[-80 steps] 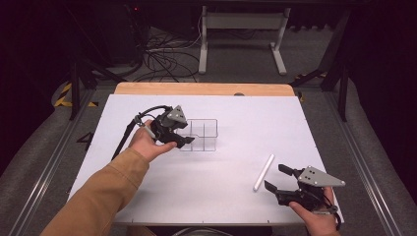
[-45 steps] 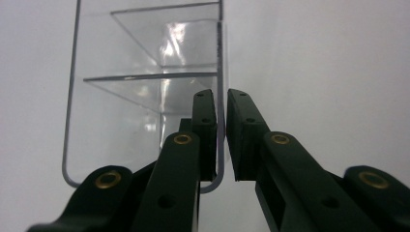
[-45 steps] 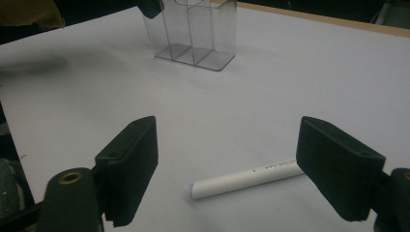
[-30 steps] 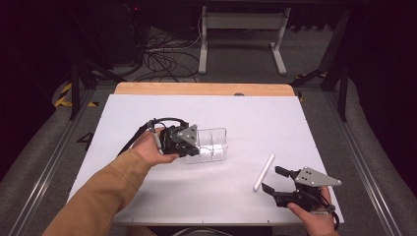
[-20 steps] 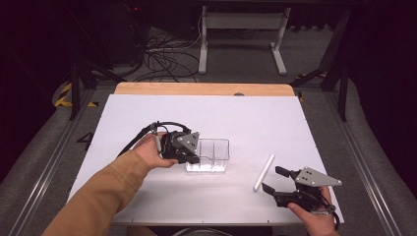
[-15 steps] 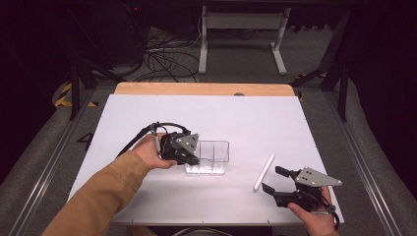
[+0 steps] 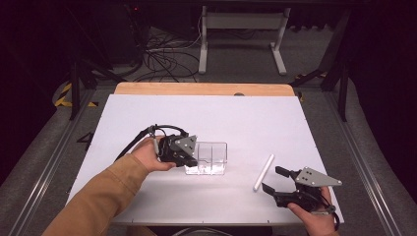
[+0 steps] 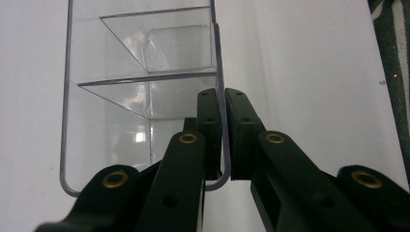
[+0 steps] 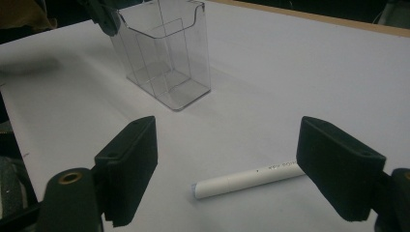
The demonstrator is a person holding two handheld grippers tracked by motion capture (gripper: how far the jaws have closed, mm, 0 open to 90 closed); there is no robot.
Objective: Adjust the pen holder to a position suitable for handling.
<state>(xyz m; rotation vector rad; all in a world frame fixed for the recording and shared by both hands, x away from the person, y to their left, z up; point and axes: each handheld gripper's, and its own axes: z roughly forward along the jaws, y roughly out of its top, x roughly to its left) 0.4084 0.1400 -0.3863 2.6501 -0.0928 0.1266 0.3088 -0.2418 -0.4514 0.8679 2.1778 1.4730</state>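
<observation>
A clear plastic holder (image 7: 207, 158) with inner dividers stands upright on the white table near its middle. My left gripper (image 7: 189, 156) is shut on the holder's left wall; in the left gripper view the jaws pinch the thin clear edge (image 8: 220, 87) of the holder (image 8: 140, 96). A white marker (image 7: 263, 172) lies on the table right of the holder. My right gripper (image 7: 272, 180) is open just in front of the marker, apart from it. In the right gripper view the marker (image 9: 246, 181) lies between the wide jaws, and the holder (image 9: 162, 53) stands farther off.
The white table sheet (image 7: 246, 123) ends in a wooden strip (image 7: 201, 89) at the far edge. Beyond it on the dark floor are cables (image 7: 167, 54) and a white stand frame (image 7: 241, 29). A tan sleeve (image 7: 98, 201) comes in from the lower left.
The left gripper took hold of the holder, drew it toward the near side and stood it upright. Over the last half second it stays still. The right gripper has not moved.
</observation>
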